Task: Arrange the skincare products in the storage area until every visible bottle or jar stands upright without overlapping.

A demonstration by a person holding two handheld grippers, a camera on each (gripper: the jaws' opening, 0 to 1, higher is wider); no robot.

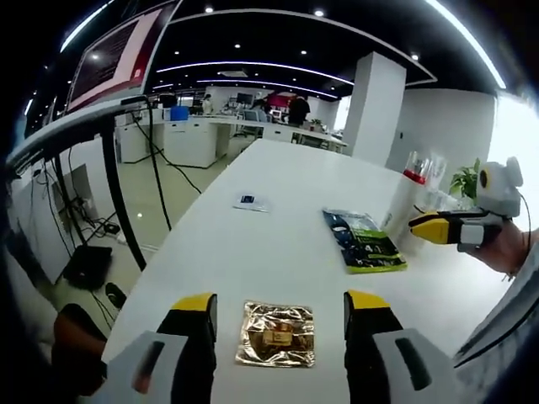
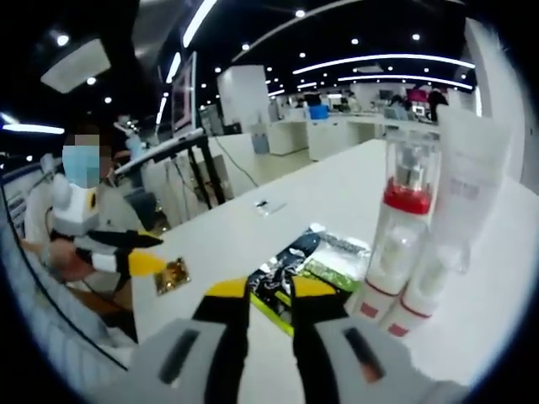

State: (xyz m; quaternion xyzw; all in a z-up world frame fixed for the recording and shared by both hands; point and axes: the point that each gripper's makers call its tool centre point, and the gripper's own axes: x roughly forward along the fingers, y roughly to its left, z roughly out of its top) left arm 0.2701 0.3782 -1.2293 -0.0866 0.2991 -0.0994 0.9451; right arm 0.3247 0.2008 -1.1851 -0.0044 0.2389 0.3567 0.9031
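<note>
The skincare products sit toward the far edge of the white surface. Largest is the white tube, standing on its cap, just beside the clear pump bottle with its red collar; I cannot tell whether they touch. Both look upright from my right gripper view. I judge the tube soft and light, likely to buckle if squeezed mid-body, so I would take it low, near the cap. The bottle seems rigid, slick plastic and top-heavy; a hold around the lower body would suit it better than the narrow pump.

Next down is the green-and-black sachet pack, lying flat, thin and floppy, then the gold foil sachet, flat between the left tongs. Either would need pinching at an edge.

The left tongs are spread wide, holding nothing. The right tongs are slightly parted and empty, hovering near the pack.
</note>
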